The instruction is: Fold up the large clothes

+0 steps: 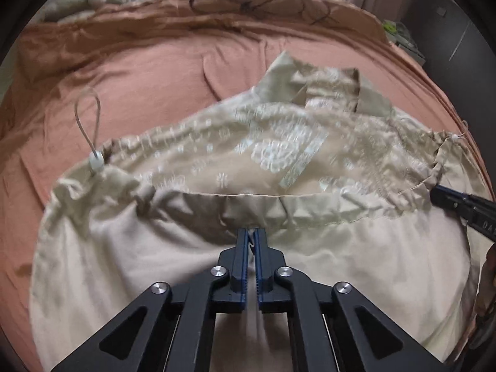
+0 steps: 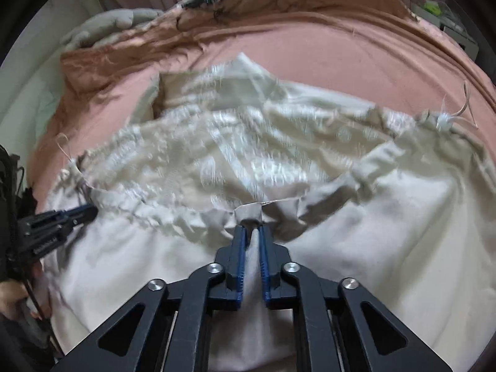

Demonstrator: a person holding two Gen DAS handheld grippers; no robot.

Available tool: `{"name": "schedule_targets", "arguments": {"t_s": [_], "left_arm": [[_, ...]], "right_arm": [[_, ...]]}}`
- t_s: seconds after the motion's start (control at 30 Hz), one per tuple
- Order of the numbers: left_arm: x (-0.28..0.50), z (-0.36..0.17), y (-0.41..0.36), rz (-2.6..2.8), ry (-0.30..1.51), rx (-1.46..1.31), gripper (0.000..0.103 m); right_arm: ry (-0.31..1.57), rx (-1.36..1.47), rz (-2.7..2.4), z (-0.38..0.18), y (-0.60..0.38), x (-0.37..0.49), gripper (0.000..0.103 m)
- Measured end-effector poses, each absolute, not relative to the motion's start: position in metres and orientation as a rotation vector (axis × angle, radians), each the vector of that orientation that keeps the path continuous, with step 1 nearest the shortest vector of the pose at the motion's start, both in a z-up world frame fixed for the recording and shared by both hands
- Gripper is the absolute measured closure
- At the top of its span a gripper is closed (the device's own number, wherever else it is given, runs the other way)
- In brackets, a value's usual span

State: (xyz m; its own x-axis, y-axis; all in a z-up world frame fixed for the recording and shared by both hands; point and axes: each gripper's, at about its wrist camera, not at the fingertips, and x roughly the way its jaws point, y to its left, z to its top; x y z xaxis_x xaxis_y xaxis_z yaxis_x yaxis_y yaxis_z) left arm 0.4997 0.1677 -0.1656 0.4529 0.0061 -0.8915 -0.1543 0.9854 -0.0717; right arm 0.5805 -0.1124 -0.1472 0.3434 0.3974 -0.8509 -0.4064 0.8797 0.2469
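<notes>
A large beige garment [image 1: 341,263] with a white-patterned lining [image 1: 272,152] lies spread on a pink bed sheet [image 1: 155,71]. Its gathered drawstring hem [image 1: 310,207] runs across the middle of both views. In the left wrist view my left gripper [image 1: 252,232] is shut on a fold of that hem. My right gripper [image 1: 435,194] pinches the same hem further right. In the right wrist view the right gripper [image 2: 251,228] is shut on a tuft of hem [image 2: 248,210], on the garment [image 2: 372,248]. The left gripper [image 2: 91,212] holds the hem at the left.
A drawstring loop with a white toggle [image 1: 96,161] lies on the sheet at the hem's left end, and another toggle [image 2: 443,121] at its right end. A crumpled brown duvet [image 1: 279,9] and a grey blanket [image 2: 117,21] lie at the bed's far side. A hand [image 2: 12,297] shows at lower left.
</notes>
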Motion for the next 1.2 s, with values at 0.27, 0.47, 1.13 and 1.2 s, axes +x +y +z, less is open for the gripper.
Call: {"name": "schedule_targets", "arguments": {"t_s": [0.27, 0.47, 1.13, 1.2], "left_arm": [[0.495, -0.111, 0.18, 0.117, 0.936, -0.193, 0.101], [0.511, -0.099, 0.185, 0.145, 0.895, -0.206, 0.102], [0.557, -0.189, 0.201, 0.184, 1.058, -0.233, 0.098], [0.557, -0.184, 0.204, 0.199, 1.075, -0.25, 0.091]], "right_arm": [[0.968, 0.05, 0.56, -0.097, -0.118, 0.58, 0.099], [0.913, 0.061, 0.556, -0.075, -0.104, 0.595, 0.099], [1.085, 0.059, 0.473, -0.164, -0.075, 0.648, 0.098], [1.104, 0.054, 0.469, -0.165, -0.073, 0.65, 0.096]]}}
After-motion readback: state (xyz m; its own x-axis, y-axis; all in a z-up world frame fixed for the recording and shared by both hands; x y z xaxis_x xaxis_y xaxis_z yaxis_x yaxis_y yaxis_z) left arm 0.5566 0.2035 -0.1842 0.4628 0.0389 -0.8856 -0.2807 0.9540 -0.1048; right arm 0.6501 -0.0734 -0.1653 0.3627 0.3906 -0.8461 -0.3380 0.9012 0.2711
